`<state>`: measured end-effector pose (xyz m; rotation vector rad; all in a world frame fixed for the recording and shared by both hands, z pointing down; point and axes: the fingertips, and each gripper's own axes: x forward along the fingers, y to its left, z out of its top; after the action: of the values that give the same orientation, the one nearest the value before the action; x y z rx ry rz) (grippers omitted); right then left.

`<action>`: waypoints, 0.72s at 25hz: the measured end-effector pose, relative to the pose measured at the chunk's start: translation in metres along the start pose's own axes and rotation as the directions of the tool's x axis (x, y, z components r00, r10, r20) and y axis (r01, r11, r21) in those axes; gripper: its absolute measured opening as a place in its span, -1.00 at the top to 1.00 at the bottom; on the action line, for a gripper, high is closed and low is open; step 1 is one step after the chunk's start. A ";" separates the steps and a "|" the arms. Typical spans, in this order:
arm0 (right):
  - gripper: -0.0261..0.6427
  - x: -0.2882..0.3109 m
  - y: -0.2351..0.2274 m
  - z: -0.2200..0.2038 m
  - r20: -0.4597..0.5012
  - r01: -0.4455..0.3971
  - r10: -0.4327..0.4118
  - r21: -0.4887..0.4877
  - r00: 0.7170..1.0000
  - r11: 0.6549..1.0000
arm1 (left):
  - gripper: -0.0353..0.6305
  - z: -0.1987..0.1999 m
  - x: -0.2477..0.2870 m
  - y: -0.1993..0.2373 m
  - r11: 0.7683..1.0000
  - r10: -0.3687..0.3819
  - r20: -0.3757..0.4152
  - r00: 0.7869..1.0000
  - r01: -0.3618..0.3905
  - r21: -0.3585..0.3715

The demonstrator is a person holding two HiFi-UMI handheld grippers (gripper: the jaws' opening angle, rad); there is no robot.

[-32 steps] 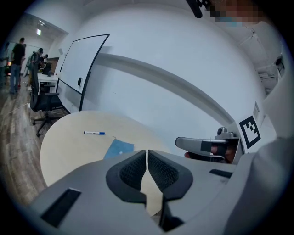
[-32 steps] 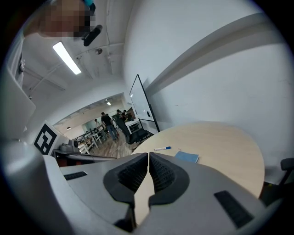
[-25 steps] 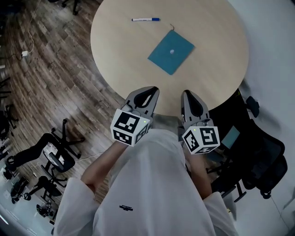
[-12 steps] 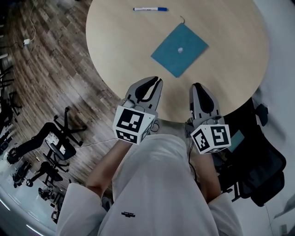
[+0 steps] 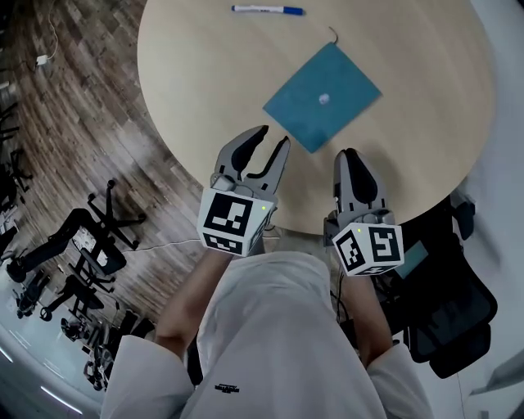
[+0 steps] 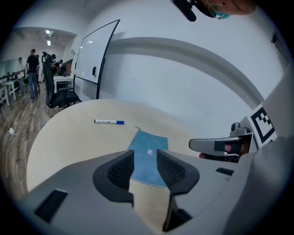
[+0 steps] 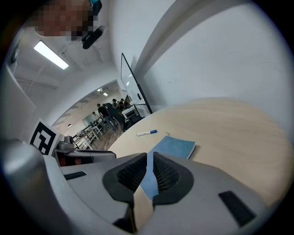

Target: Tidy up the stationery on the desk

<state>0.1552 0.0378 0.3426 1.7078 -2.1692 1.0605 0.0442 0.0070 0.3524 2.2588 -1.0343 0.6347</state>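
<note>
A blue notebook (image 5: 322, 98) lies flat on the round wooden table (image 5: 205, 82), with a small white spot on its cover. A white marker pen with a blue cap (image 5: 267, 10) lies at the table's far side. My left gripper (image 5: 273, 137) is open over the table's near edge, just short of the notebook's near corner, with nothing between its fingers. In the left gripper view the notebook (image 6: 149, 142) shows through the gap of the left gripper (image 6: 145, 155), and the pen (image 6: 109, 121) lies beyond. My right gripper (image 5: 348, 155) is shut and empty beside it. The right gripper view shows that gripper (image 7: 150, 158), the notebook (image 7: 177, 146) and the pen (image 7: 147, 133).
Black office chairs stand on the wood floor at the left (image 5: 98, 245) and close at the right (image 5: 446, 319). A whiteboard (image 6: 94, 69) stands past the table. People stand far off in the room (image 6: 33, 64). The person's white-clad body fills the lower head view.
The left gripper's jaws have opened. Both grippers have moved forward over the table's near edge, closer to the notebook. The right gripper stays shut.
</note>
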 end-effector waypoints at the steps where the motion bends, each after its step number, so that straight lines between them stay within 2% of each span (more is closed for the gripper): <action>1: 0.81 0.003 -0.005 -0.002 -0.005 0.006 -0.006 0.001 1.000 1.000 | 0.41 -0.004 0.006 0.000 1.000 -0.006 -0.018 1.000 0.006 0.005; 5: 0.80 0.020 -0.030 -0.011 -0.049 0.011 -0.011 0.007 0.999 1.000 | 0.30 -0.011 0.029 0.001 0.999 -0.008 -0.034 0.999 0.009 0.031; 8: 0.51 0.033 -0.039 -0.015 -0.079 0.027 -0.025 0.021 0.997 0.999 | 0.28 -0.013 0.044 0.008 0.999 -0.034 -0.052 0.998 0.036 0.029; 11: 0.51 0.039 -0.044 -0.025 -0.096 0.049 -0.044 0.048 0.994 0.998 | 0.28 -0.022 0.057 0.016 0.998 -0.051 -0.099 0.994 0.056 0.041; 18: 0.51 0.055 -0.067 -0.037 -0.141 0.126 -0.112 0.096 0.984 0.987 | 0.24 -0.013 0.086 0.039 0.995 -0.031 -0.095 0.995 0.040 0.090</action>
<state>0.1879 0.0126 0.4269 1.7296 -1.9357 1.2387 0.0611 -0.0496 0.4270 2.2973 -0.9353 0.7791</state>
